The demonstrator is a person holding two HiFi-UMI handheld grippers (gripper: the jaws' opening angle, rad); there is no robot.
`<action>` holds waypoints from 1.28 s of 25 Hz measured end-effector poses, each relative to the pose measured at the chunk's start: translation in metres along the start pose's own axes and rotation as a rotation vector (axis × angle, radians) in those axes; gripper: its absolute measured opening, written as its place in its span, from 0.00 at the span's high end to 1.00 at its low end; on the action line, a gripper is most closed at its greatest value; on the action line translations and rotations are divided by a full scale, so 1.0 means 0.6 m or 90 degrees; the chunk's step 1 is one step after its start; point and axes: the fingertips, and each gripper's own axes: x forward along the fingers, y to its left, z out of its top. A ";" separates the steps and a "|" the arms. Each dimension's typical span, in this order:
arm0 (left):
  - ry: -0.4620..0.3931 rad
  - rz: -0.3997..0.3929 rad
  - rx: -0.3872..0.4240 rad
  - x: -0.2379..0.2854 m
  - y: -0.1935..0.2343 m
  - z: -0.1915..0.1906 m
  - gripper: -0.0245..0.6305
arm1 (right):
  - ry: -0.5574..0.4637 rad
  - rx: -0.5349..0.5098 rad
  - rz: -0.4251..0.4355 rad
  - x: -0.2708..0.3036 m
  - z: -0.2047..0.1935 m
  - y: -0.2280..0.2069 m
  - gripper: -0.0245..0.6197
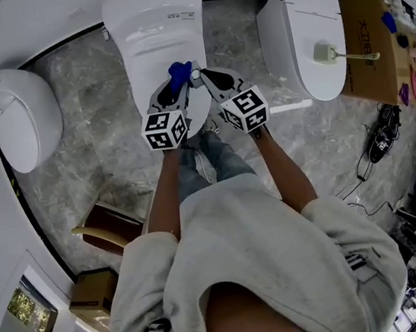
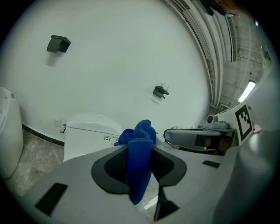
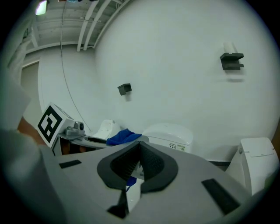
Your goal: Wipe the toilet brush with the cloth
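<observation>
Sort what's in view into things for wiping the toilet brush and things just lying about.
For the job: blue cloth, clamped in the left gripper; toilet brush, lying on the right-hand toilet; right gripper, shut.

Lying about: cardboard box, dark shoes, left-hand toilet.

Three white toilets stand along the wall edge of the grey marble floor (image 1: 104, 137): left toilet (image 1: 17, 119), middle toilet (image 1: 153, 23), right toilet (image 1: 301, 33). Cardboard box (image 1: 365, 39) touches the right toilet. Black shoes (image 1: 382, 133) at the floor's right edge. Wooden stool (image 1: 106, 229) near its left edge.
</observation>
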 end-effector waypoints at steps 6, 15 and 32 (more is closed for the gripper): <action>0.035 0.023 -0.003 0.013 0.023 -0.024 0.78 | -0.002 0.001 0.002 -0.001 0.000 -0.003 0.91; 0.117 0.060 -0.020 0.002 0.081 -0.099 0.78 | -0.004 0.002 0.014 -0.001 0.000 0.003 0.91; -0.041 0.026 0.035 -0.013 0.070 0.103 0.78 | -0.006 0.002 0.019 0.005 0.001 0.006 0.91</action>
